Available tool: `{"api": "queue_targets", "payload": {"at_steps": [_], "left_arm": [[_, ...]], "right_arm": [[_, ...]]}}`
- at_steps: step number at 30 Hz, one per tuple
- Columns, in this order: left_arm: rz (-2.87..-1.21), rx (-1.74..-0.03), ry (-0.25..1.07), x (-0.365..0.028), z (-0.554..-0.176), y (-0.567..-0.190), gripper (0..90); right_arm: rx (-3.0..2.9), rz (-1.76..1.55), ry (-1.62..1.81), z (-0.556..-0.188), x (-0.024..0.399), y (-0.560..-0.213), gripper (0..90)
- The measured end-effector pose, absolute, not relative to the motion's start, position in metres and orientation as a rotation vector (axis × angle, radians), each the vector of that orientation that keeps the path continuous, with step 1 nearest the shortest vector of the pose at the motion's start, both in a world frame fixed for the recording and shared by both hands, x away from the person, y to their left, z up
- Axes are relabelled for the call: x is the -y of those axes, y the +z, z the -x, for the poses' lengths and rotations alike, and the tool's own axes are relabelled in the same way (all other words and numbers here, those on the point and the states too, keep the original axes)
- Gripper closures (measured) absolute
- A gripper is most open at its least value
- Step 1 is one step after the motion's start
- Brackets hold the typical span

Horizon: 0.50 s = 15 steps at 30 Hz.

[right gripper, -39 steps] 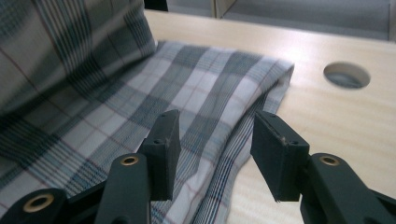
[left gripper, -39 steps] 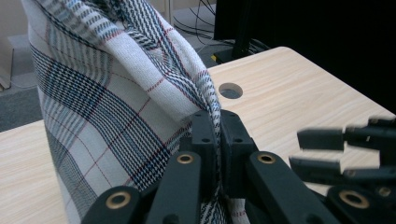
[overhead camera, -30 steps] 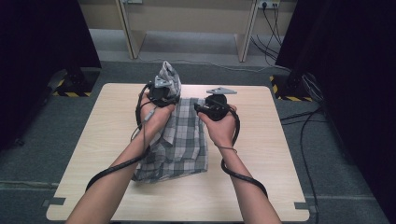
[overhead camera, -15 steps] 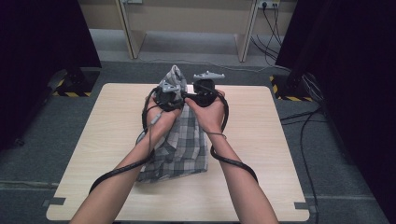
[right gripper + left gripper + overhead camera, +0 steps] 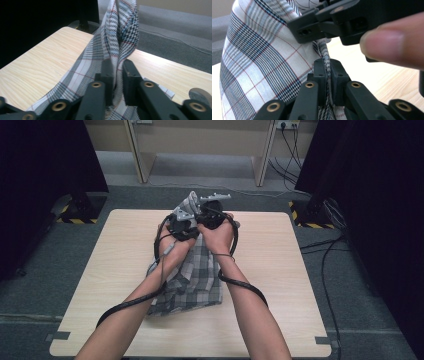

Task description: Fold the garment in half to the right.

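A grey plaid cloth (image 5: 196,276) lies on the wooden table (image 5: 280,270), its far end lifted into a peak. My left gripper (image 5: 186,213) is shut on a folded edge of that raised cloth (image 5: 262,62), with the fabric pinched between its fingertips (image 5: 320,72). Close beside it on the right, my right gripper (image 5: 209,208) is also on the peak. Its jaws have just been closing, and the cloth (image 5: 120,25) is now pressed between them at the right gripper (image 5: 117,72). In the left gripper view, the right gripper (image 5: 329,20) and a thumb (image 5: 387,47) sit just above.
Bare tabletop (image 5: 37,67) spreads on both sides of the cloth. Cables (image 5: 235,282) trail from both grippers along the forearms. Dark curtains (image 5: 45,170) flank the table, and floor cables (image 5: 325,250) lie to the right. Wooden furniture legs (image 5: 265,150) stand behind.
My right gripper moved left and away to the raised end of the cloth, beside the left gripper, and closed on it. The left gripper kept its hold in place.
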<state>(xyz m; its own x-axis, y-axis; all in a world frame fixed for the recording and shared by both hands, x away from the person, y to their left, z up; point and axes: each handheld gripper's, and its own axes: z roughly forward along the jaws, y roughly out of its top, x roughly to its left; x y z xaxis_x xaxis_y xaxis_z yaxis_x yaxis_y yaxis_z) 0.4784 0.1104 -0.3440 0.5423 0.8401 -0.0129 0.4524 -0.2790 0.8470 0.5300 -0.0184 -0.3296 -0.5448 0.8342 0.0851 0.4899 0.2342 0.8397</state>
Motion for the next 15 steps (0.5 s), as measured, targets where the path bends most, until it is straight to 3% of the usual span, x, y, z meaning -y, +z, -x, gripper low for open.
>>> {"api": "queue_targets", "payload": {"at_steps": [2,7,15], "left_arm": [[-1.914,-1.033,0.551,-0.111,-0.479,-0.342,80.5],[-1.982,-0.950,0.514,-0.115,-0.479,-0.334,58.4],[-2.010,-0.900,0.505,-0.140,-0.471,-0.323,49.0]], "right_arm": [[-2.126,-1.214,1.230,-0.531,0.020,-0.330,83.9],[-2.112,-1.241,1.232,-0.536,0.026,-0.333,84.3],[-2.108,-1.308,1.191,-0.546,0.035,-0.352,83.7]]}}
